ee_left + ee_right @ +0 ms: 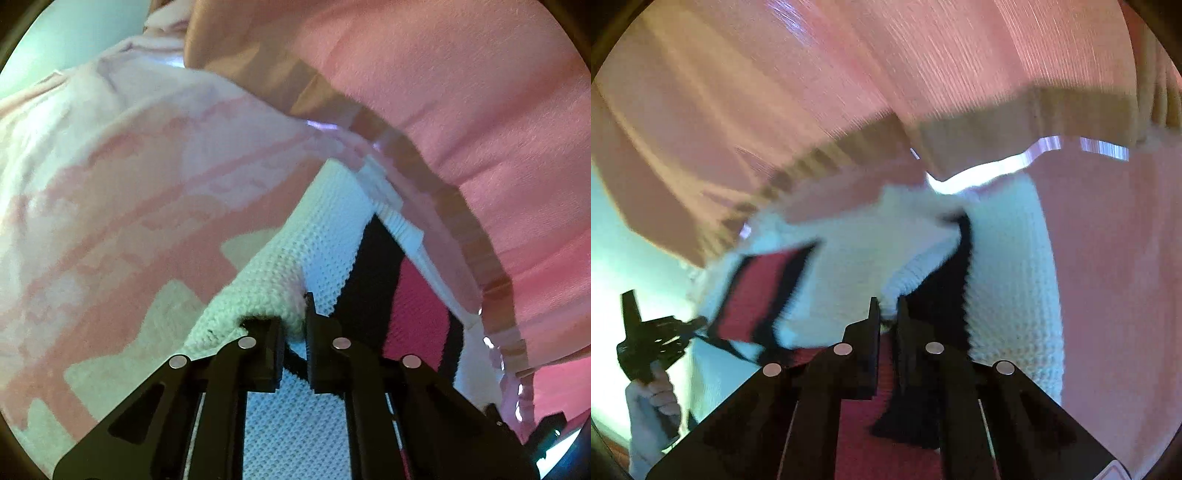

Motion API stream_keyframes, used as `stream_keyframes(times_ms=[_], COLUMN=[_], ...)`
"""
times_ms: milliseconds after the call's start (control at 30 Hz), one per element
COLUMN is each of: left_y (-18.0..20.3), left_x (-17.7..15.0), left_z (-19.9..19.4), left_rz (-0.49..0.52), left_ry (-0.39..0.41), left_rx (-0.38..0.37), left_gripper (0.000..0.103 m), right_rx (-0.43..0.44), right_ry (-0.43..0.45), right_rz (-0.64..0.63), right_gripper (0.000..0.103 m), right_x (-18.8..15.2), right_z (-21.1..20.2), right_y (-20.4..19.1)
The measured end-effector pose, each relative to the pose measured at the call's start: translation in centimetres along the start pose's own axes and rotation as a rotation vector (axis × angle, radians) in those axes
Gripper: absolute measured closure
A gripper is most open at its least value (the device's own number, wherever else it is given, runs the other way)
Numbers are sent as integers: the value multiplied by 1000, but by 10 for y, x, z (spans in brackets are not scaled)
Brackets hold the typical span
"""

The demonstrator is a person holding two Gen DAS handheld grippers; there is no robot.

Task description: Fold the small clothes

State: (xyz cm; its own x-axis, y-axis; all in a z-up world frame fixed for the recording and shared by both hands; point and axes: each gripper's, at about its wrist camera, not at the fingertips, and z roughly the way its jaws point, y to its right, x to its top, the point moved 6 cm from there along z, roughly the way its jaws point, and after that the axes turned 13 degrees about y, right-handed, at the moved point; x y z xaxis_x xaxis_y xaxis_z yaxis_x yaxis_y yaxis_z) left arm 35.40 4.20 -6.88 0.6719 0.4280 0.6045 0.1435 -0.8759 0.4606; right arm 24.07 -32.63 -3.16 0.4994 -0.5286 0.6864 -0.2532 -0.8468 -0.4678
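A small white knit garment with black and red stripes hangs stretched between my two grippers. My left gripper is shut on a bunched white edge of it. My right gripper is shut on another edge, where white knit meets a black stripe; the garment fills the middle of that view, blurred by motion. The left gripper also shows at the left of the right wrist view, held in a hand, pinching the garment's corner by the red panel.
Pink cloth with a tan ribbed band lies behind the garment, and a pale pink and white patterned cloth lies to the left. The same pink cloth fills the top of the right wrist view. A bright pale surface shows at the left.
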Motion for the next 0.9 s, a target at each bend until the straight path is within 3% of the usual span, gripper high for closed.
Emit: stream_keyframes(times_ms=[67,133,200,267,300,433,533,567,700,767,900], left_y=[-5,-15,-25,-33,-32,-31,-33,-31,-26,-15,25], left_x=[6,9,4,-4,-5,0,-5,-5,-6,-11,-24], left_z=[-6,-6,5,15,15,5,12,10,-18,-34,-41], left_rz=[-11,6,8,2,13,60,74,82,108,120,244], left_ry=[12,14,-29,-71,-68,-37,-59,-58,-19,-2,38], left_rx=[3,38,54,61,63,75,88,89,96,73,-1], left_gripper=[95,95,95,95,94,94,93,92,89,90,90], right_rx=[43,27,-57,-122,-124,-137,-191,-192,-240,-221,-87], right_ry=[42,45,-13,-134,-134,-65,-122,-105,7,80,37], right_rz=[-16,-86,-127,-55,-32,-132,-157,-140,-151,-185,-254], right_gripper=[96,96,96,96,97,96,94,94,81,81,88], right_x=[12,10,-9,-40,-47,-35,-48,-47,-32,-21,-20], right_z=[-24,-39,-33,-11,-7,-23,-16,-18,-49,-61,-24], right_y=[-18,-26,-10,20,26,1,15,15,2,-16,-67])
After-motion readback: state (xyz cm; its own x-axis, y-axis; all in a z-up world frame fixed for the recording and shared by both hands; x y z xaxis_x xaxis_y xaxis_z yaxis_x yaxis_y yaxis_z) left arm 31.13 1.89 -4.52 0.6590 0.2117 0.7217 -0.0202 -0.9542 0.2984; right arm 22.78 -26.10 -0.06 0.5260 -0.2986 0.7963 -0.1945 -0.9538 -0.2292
